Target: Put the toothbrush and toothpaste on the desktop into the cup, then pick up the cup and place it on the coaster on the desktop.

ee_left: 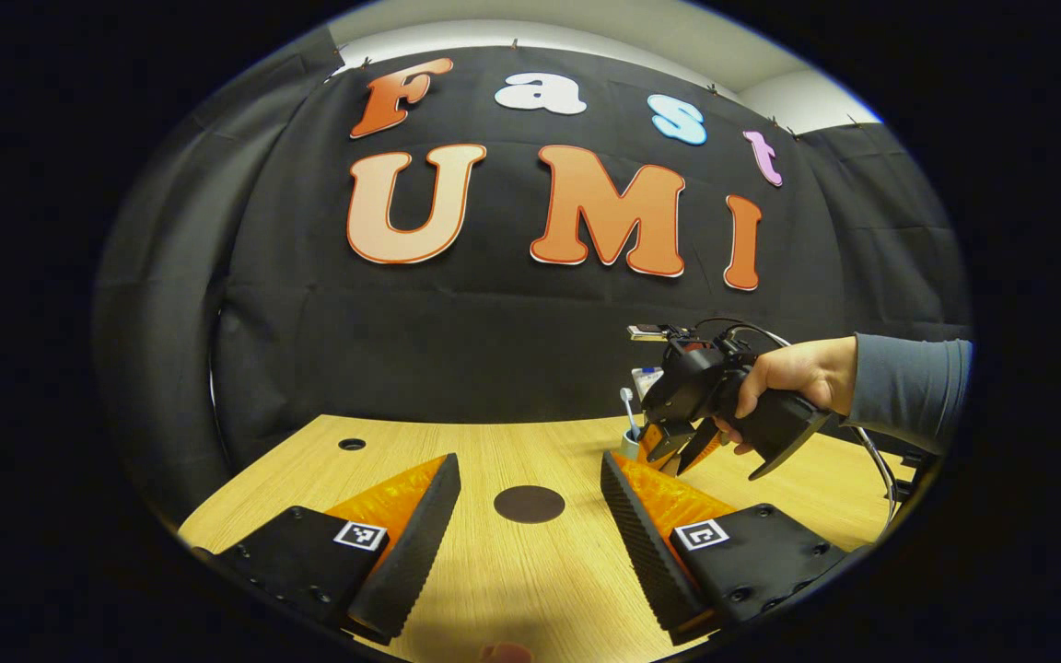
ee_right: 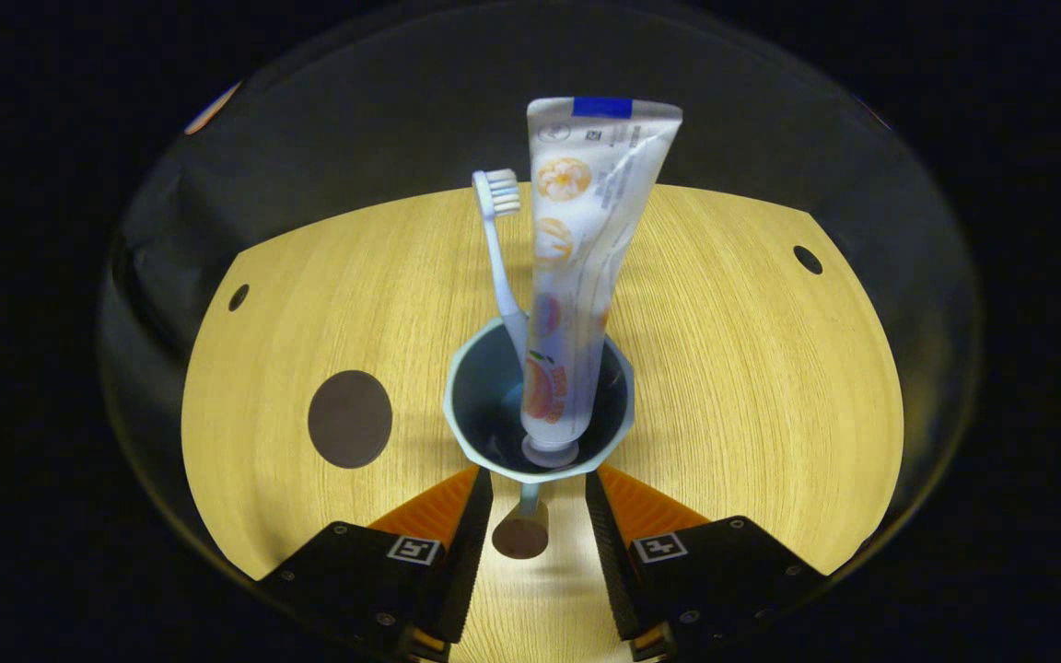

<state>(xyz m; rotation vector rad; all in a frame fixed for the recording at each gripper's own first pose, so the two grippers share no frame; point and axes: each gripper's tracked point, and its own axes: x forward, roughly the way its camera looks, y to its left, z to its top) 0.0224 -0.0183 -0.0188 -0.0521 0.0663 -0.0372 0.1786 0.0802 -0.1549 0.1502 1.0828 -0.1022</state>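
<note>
Setting: a staged recording booth, not a lived-in room. Evidence: black cloth (ee_left: pixel 494 350) hung in folds as a backdrop on all visible sides; pale wall (ee_left: pixel 586 28) showing above the cloth; a bare light-wood desk (ee_left: pixel 512 571) with round cable holes (ee_left: pixel 352 444); cables (ee_left: pixel 871 451) trailing at the desk's far edge.

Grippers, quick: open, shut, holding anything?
Left gripper: open, holding nothing, above the table.
Right gripper: open, fingers either side of the cup, not gripping.
</note>
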